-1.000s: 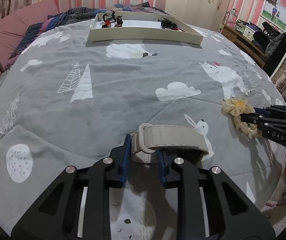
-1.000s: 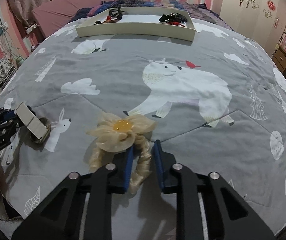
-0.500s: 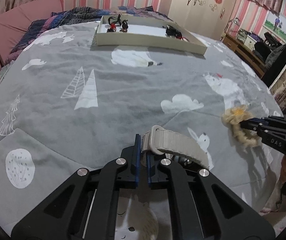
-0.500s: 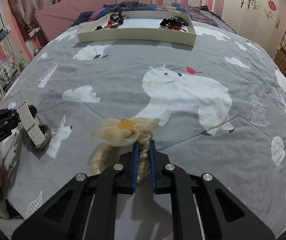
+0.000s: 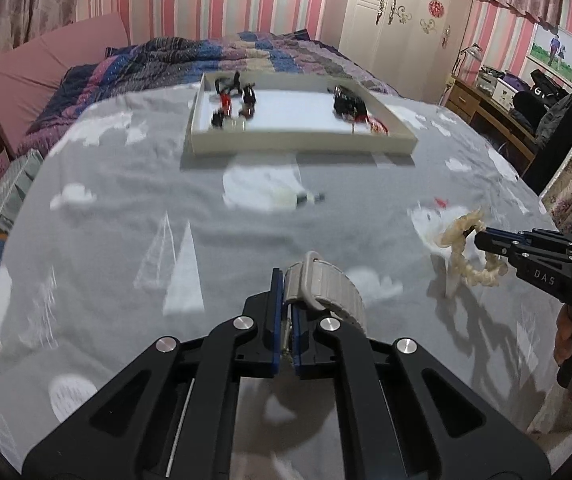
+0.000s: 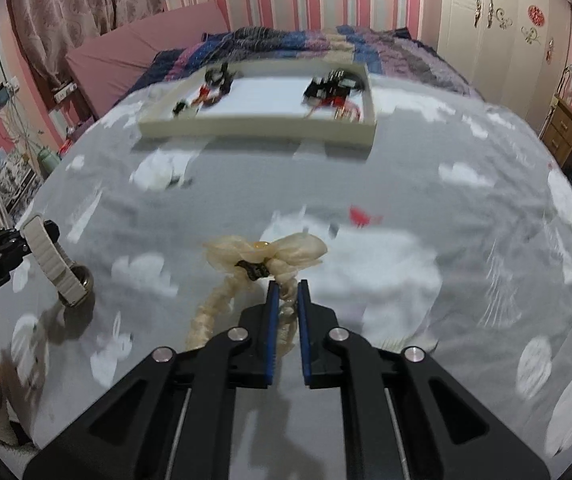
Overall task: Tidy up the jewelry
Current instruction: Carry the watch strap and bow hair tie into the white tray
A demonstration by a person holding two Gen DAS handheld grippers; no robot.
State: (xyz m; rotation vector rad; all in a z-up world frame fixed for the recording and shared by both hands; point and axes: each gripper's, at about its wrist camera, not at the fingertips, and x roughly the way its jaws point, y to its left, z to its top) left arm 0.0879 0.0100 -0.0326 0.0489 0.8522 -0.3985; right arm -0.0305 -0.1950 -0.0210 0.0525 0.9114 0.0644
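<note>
Watch band, beige, pinched at its near end in my left tool; blue pads pressed onto the strap, the rest of the loop arcs off to the right of the tool, lifted above the grey bedspread. Left view: white tray sits farther up the bed, well apart from the band. Dark and red pieces lie in its left part, another dark cluster in its right part; too blurred to say what each is. At the right edge my right tool comes in from the side, holding a cream hair tie that hangs clear of the bedspread. Striped blanket is bunched behind the tray, white wardrobe at the back wall.

Right view: right tool is clamped on the hair tie's ruffled loop, pads nearly together with fabric between them. Its bow with an amber centre sits just beyond the tips, the loop trails down to the left. Left tool enters at the left edge with the watch band hanging from it, small metal piece at the lower end. Tray is ahead, same two clusters inside, blurred. Bedspread shows a white bear print with a red bird.
</note>
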